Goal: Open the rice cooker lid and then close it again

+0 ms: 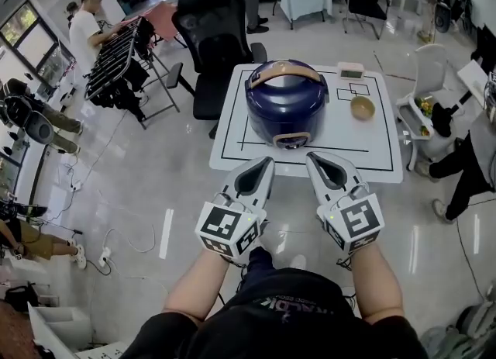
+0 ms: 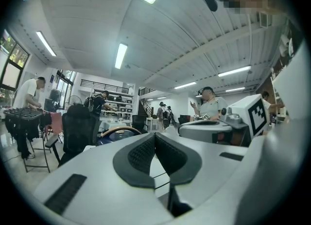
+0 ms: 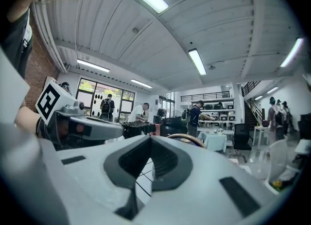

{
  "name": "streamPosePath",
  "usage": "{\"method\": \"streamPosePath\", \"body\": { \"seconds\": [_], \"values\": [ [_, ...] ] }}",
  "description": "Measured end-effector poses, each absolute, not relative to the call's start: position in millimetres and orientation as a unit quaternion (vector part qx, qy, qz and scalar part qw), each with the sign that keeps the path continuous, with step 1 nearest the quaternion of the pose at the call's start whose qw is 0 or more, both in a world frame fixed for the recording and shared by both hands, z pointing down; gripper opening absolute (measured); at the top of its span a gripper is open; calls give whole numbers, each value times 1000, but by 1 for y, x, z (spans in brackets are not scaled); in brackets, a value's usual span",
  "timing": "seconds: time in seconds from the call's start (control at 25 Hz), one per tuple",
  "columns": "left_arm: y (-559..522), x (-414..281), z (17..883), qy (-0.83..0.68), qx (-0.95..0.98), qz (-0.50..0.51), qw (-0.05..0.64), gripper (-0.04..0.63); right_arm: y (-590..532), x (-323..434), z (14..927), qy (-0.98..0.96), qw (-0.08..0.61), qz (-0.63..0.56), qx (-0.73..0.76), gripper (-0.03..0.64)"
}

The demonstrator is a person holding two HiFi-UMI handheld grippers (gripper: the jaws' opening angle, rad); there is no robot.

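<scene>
A dark blue rice cooker (image 1: 287, 101) stands on the white table (image 1: 364, 148), its lid down and a tan handle lying across the top. My left gripper (image 1: 268, 162) and right gripper (image 1: 309, 157) hover side by side at the table's near edge, just short of the cooker, both shut and empty. In the left gripper view the shut gripper (image 2: 155, 135) points at the cooker's handle (image 2: 119, 130). In the right gripper view the gripper (image 3: 150, 139) is likewise shut, and the handle (image 3: 187, 138) peeks over it.
A tan bowl (image 1: 362, 107) and a small box (image 1: 350, 70) sit on the table's right side. A black office chair (image 1: 213, 32) stands behind the table, a white chair (image 1: 430, 78) to its right, a clothes rack (image 1: 116, 63) at left. People stand around.
</scene>
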State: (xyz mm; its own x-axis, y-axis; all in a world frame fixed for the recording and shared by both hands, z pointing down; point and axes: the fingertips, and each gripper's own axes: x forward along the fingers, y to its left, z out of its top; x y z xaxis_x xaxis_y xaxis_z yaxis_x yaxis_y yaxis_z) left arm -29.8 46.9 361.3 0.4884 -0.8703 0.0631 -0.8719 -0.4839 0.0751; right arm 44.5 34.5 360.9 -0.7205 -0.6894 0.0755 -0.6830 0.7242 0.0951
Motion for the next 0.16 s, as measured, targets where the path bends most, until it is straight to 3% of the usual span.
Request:
{"method": "streamPosePath", "body": {
  "seconds": [0.16],
  "values": [
    [51,-27,359,-506,861,9,47,3,39,47,359,-927,54,-31,370,0]
  ]
}}
